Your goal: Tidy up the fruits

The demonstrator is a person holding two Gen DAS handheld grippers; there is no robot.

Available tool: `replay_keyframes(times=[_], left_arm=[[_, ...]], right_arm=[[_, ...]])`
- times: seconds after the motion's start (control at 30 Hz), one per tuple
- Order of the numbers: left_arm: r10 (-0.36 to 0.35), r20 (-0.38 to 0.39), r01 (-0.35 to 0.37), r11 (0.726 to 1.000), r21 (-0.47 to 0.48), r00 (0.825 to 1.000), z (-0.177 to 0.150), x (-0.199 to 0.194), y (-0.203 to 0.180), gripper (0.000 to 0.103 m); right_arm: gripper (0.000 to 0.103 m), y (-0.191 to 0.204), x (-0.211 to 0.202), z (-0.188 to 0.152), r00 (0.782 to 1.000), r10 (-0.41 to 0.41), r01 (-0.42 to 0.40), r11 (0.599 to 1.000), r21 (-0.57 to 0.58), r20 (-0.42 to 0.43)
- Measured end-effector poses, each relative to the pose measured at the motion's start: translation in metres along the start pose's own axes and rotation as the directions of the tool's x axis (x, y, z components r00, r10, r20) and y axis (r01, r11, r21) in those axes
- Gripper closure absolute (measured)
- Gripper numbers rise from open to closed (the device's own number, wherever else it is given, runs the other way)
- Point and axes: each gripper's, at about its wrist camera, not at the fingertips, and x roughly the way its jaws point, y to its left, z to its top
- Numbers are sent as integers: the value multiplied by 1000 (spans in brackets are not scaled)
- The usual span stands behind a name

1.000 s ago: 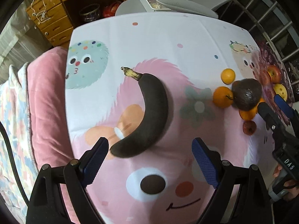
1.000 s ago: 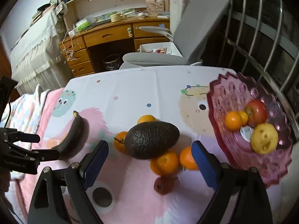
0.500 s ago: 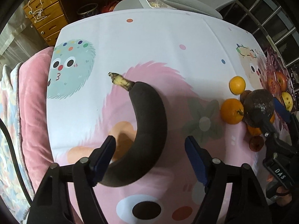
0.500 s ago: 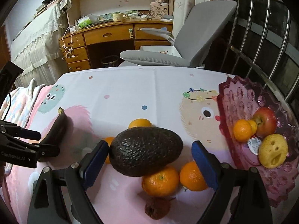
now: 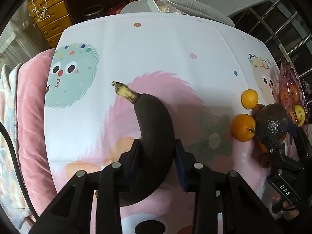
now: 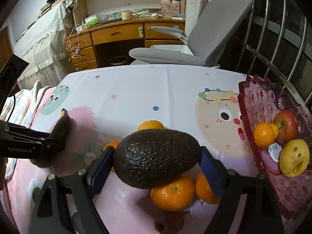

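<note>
The left claw (image 5: 157,156) is clamped across the lower half of the blackened banana (image 5: 154,136), its stem pointing far-left over the counter (image 5: 156,48). The right claw (image 6: 156,161) grips the dark avocado (image 6: 156,156) by its two ends, above the oranges (image 6: 172,193). Both grasps look meant for carrying the fruit to the purple tray (image 6: 259,105) at the right, which holds an apple (image 6: 286,125).

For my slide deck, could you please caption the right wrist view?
Right gripper closes on a dark avocado above loose oranges, beside the fruit tray.
</note>
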Motion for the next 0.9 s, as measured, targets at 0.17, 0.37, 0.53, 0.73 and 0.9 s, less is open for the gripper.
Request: replay_keyframes(times=[0.17, 0.37, 0.53, 0.73, 0.9], left_arm=[[-5, 12, 5, 1000, -8, 1000, -3, -3, 1, 73], [-49, 57, 51, 998, -42, 997, -7, -19, 9, 74], [-90, 124, 94, 995, -29, 988, -15, -43, 8, 75], [-146, 233, 149, 989, 6, 961, -29, -84, 2, 75], [-179, 319, 177, 984, 36, 931, -41, -119, -3, 75]], right_arm=[[18, 0, -3, 2, 1000, 10, -10, 1000, 10, -17], [18, 3, -18, 4, 1000, 24, -24, 1000, 13, -1], [18, 8, -37, 5, 999, 25, -25, 1000, 12, 37], [18, 13, -67, 6, 996, 20, -22, 999, 28, 87], [18, 16, -102, 5, 990, 15, -21, 999, 44, 142]])
